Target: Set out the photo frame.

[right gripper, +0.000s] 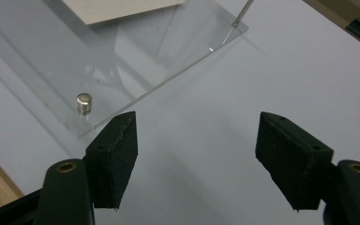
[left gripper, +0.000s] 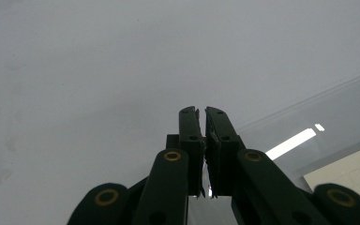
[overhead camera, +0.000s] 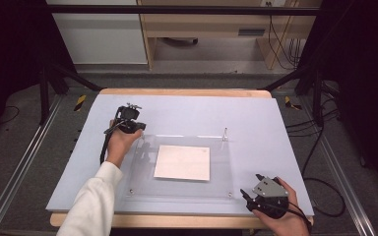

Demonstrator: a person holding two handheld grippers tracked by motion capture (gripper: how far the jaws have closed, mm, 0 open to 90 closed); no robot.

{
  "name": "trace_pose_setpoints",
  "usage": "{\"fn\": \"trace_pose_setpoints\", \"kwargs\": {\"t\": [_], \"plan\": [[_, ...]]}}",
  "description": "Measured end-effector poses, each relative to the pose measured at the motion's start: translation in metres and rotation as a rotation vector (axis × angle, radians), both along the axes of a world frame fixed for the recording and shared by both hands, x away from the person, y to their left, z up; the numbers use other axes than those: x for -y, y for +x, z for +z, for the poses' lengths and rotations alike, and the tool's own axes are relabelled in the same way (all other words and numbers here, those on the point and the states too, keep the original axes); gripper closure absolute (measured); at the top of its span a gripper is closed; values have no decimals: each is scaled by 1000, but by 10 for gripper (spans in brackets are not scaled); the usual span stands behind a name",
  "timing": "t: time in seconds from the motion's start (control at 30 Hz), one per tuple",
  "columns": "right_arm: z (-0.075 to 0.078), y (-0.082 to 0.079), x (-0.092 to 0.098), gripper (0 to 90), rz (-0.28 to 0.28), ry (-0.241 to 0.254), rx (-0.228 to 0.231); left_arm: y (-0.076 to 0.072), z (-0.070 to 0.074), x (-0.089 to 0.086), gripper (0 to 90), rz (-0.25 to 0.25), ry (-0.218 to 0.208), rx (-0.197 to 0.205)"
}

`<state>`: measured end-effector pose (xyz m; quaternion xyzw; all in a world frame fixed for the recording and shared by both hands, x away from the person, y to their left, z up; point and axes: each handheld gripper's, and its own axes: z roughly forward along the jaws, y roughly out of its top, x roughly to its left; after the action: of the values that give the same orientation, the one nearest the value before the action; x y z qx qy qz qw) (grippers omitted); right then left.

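Acrylic plate (overhead camera: 177, 189) untouched; left tool (left gripper: 201, 112) pressed together, empty; right tool (right gripper: 197, 159) spread wide beside plate corner

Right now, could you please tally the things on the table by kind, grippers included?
Clear acrylic plate: 1
White paper sheet: 1
Grippers: 2, the left gripper and the right gripper
Total: 4

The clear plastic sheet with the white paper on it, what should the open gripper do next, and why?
Probably ease the right gripper forward toward the near corner of the clear plastic sheet. Its jaws stand wide open over bare mat, just short of that corner with the small metal post, while the left gripper is shut.
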<state>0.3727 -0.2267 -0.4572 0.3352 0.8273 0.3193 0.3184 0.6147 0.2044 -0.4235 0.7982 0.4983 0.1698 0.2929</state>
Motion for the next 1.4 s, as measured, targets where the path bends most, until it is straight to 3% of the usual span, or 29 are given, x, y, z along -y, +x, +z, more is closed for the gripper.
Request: {"fn": "trace_pose_setpoints", "kwargs": {"t": [0.5,0.93,1.4], "plan": [[-17,-4,-19,309,109,-88,-76,6,0,-1,853,-1,3,-15],[-12,-1,-31,345,141,-87,-42,6,-1,-2,851,-10,-12,-11],[-6,1,-41,404,171,-101,32,9,-1,-3,848,-22,-9,-16]]}}
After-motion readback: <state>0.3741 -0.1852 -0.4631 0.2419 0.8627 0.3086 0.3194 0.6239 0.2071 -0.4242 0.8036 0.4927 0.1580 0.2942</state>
